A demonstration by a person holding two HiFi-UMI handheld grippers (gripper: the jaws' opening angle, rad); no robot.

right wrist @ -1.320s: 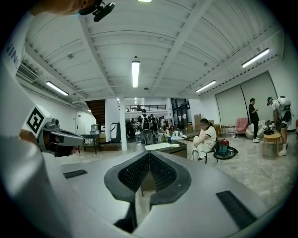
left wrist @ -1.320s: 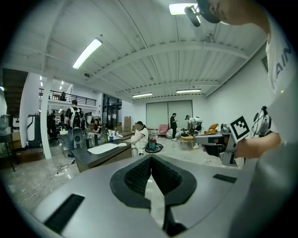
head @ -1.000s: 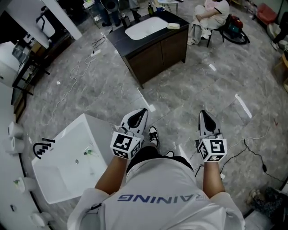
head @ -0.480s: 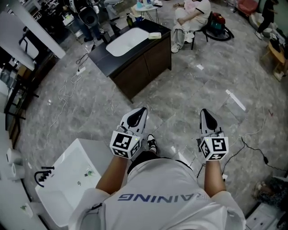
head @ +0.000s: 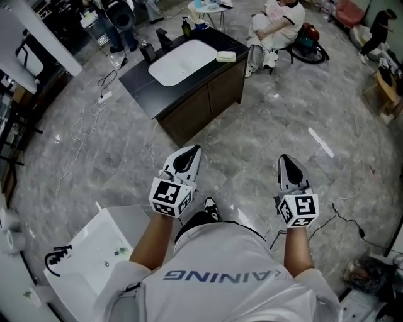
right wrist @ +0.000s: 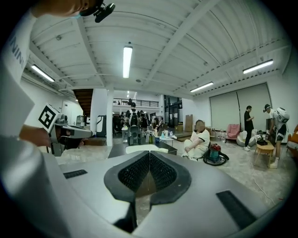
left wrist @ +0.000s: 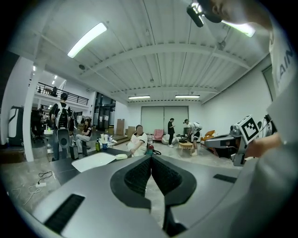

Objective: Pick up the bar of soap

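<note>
The pale bar of soap [head: 226,56] lies on the black counter [head: 136,73] of a dark vanity, to the right of its white basin [head: 177,61], far ahead of both grippers. My left gripper [head: 192,151] and right gripper [head: 284,158] are held side by side at waist height over the grey floor. Both are shut with nothing between the jaws. In the left gripper view the soap [left wrist: 121,157] shows just left of the shut tips [left wrist: 150,158]. In the right gripper view the soap [right wrist: 163,149] sits just right of the tips [right wrist: 149,153].
A white sink unit [head: 88,251] lies on the floor at lower left. A person sits on a chair [head: 277,19] behind the vanity. A green bottle [head: 186,26] and a dark faucet [head: 164,38] stand by the basin. Cables [head: 82,126] trail across the floor at left.
The vanity has come lower and nearer in the head view, while the white sink unit has slid toward the bottom left corner. Both grippers stay shut and level.
</note>
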